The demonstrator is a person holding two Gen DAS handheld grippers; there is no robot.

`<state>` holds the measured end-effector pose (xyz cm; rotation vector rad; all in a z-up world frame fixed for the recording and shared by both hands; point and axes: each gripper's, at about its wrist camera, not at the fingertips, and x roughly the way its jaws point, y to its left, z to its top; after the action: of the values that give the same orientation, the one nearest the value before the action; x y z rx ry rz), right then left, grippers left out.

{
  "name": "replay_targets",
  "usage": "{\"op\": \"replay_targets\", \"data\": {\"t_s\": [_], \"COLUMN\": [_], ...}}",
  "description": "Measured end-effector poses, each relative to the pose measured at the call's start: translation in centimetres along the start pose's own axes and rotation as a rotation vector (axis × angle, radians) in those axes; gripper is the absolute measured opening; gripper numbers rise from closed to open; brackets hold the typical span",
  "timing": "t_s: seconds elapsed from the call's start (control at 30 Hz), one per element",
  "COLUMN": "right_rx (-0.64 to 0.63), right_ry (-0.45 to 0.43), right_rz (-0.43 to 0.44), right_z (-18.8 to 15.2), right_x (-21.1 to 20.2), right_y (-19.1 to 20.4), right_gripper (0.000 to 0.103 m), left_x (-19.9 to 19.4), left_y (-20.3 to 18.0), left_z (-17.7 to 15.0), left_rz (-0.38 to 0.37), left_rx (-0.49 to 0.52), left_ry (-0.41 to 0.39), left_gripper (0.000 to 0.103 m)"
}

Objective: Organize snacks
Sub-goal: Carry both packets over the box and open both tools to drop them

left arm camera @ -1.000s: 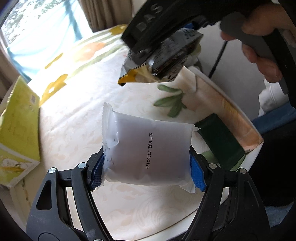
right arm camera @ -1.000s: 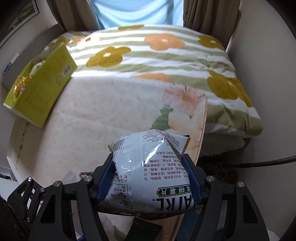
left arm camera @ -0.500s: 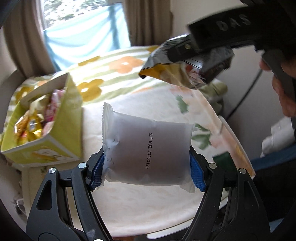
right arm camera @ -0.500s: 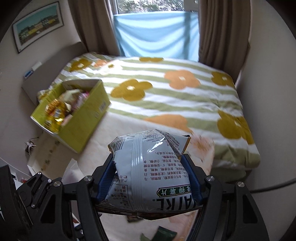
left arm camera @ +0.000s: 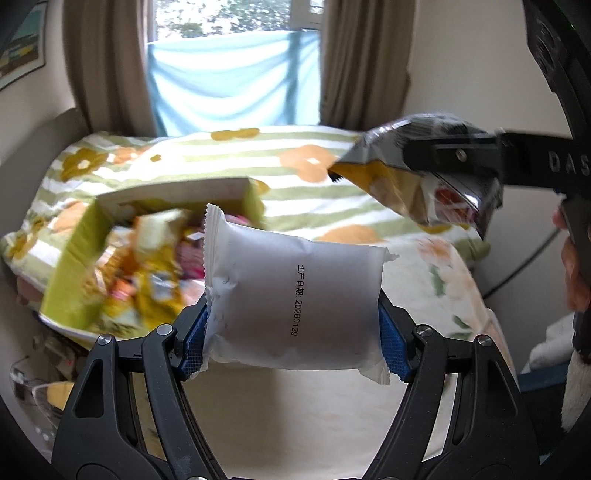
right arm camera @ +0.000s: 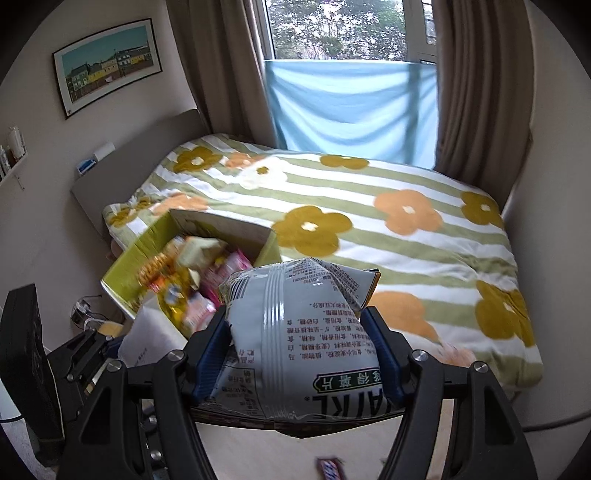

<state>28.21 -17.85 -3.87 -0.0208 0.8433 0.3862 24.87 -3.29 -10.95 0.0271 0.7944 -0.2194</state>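
The left gripper [left arm camera: 293,334] is clamped on a white packet [left arm camera: 295,295], its blue pads [left arm camera: 392,345] pressed against the packet's two short sides, a printed date line running down the wrapper's face. The right gripper [right arm camera: 297,352] is clamped on a silver chip bag [right arm camera: 295,332], back side up, with printed text and a crumpled top fold; its pads [right arm camera: 380,350] squeeze the bag from both sides. In the left wrist view the same chip bag [left arm camera: 402,184] appears at upper right, held in the right gripper [left arm camera: 458,158], with part of a hand [left arm camera: 574,273] at the frame's right edge. Both snacks hang in the air above a pale table [left arm camera: 295,417]. A green box [right arm camera: 129,266] heaped with assorted snack packs sits open at the table's far left, blurred in both views, just beyond and left of the held packets. Behind it lies a bed [right arm camera: 406,229] with a striped, flowered cover, under a window [right arm camera: 343,29] flanked by brown curtains [right arm camera: 476,85]. A small candy bar [right arm camera: 328,466] lies on the table below the right gripper.
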Motion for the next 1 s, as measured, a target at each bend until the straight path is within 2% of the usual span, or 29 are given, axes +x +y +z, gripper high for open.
{"op": "replay_targets", "data": {"t_s": [0.2,0.47,0.73,0.83,0.87,0.9,0.93,1.0], "right_rx": [-0.012,0.019,0.117,0.152,0.159,0.169,0.176,0.195], "right_ry": [0.0,0.058,0.127,0.151,0.153,0.156,0.158,0.156], "right_rz": [0.045,0.074,0.033,0.012,0.009,0.003,0.001,0.003], "right_z": [3.4,5.2,4.4,4.0,4.0,3.9,3.9,3.7], "right_x": [4.1,10.3,14.4,15.3,15.5,15.7,15.9,16.2], "right_y": [5.1,10.2,10.7,10.0,10.0,9.7,9.6,9.4], "right_gripper": [0.066,0.066,0.066,0.066,0.066,0.066,0.066,0.066], "left_x": [0.9,4.8,8.9,9.8,10.1,10.0,9.8,9.3], "left_y": [7.8,17.3,20.5,20.9,20.9,20.9,20.8,21.0], "left_z": [2.5,4.1,5.2,5.4,5.6,5.7,5.7,5.6], "left_rz": [0.035,0.037,-0.007,-0.014,-0.007,0.005,0.025,0.054], "left_rx": [-0.043,-0.082,-0.044,-0.039,-0.032,-0.024,-0.017,-0.013], "left_ry": [0.012,0.109,0.176,0.188,0.19,0.183,0.172,0.159], "left_gripper": [0.073,0.073,0.073,0.079,0.085,0.096,0.102,0.103]}}
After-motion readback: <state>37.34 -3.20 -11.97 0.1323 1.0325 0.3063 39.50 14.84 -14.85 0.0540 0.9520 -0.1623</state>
